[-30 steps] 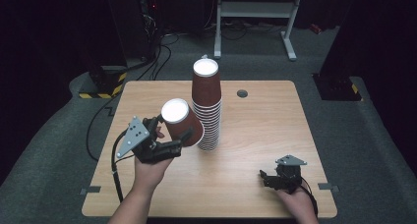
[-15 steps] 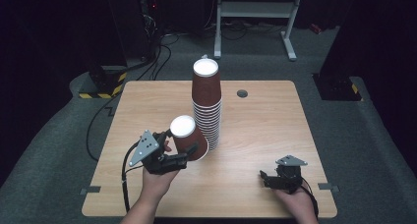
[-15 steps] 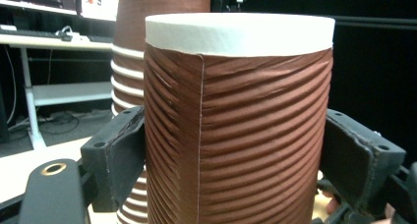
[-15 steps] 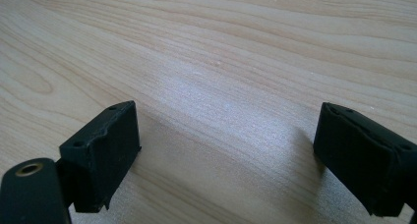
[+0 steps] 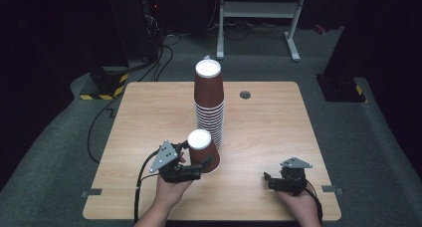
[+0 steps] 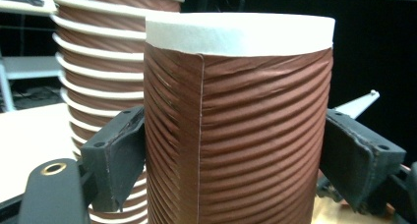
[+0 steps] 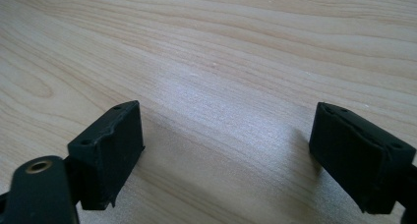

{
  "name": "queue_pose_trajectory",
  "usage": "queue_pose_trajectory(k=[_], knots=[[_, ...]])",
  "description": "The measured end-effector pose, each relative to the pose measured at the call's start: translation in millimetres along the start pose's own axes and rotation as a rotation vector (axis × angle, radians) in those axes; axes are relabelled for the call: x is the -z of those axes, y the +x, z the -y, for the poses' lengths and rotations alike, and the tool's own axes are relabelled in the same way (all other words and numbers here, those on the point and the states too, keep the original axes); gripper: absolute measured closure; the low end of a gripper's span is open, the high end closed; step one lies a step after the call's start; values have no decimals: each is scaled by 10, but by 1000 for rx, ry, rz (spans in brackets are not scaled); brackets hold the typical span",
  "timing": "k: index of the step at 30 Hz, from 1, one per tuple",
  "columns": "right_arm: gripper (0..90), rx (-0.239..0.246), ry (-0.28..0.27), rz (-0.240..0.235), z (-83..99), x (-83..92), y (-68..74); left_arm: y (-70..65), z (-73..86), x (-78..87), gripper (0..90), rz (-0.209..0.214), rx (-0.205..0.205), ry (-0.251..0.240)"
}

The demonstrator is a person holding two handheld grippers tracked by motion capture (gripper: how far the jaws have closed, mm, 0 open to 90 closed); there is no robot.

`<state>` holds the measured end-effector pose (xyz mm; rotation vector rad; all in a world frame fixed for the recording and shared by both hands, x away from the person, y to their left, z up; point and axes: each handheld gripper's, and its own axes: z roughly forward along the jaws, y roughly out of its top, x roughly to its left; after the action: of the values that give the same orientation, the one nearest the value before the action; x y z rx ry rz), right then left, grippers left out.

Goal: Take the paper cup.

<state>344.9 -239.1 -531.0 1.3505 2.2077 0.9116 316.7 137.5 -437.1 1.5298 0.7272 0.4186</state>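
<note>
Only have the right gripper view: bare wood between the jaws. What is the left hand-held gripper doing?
Observer: The left hand-held gripper is shut on a brown paper cup, one jaw on each side.
Operator: Cup upright?
Observer: It tilts, white rim toward the person, in the high view.
Operator: Other cups?
Observer: A tall cup stack stands mid-table, just behind the held cup.
</note>
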Motion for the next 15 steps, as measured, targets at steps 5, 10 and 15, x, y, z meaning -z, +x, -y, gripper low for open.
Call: queue_pose_trajectory(k=[5, 10, 15], knots=[[136, -8, -9, -14, 10, 15, -9, -49, 65, -96, 177, 27, 7, 13], [147, 14, -38, -16, 19, 44, -2, -134, 163, -262, 177, 69, 3, 44], [169, 41, -85, -5, 22, 94, 29, -197, 284, -402, 176, 100, 8, 79]])
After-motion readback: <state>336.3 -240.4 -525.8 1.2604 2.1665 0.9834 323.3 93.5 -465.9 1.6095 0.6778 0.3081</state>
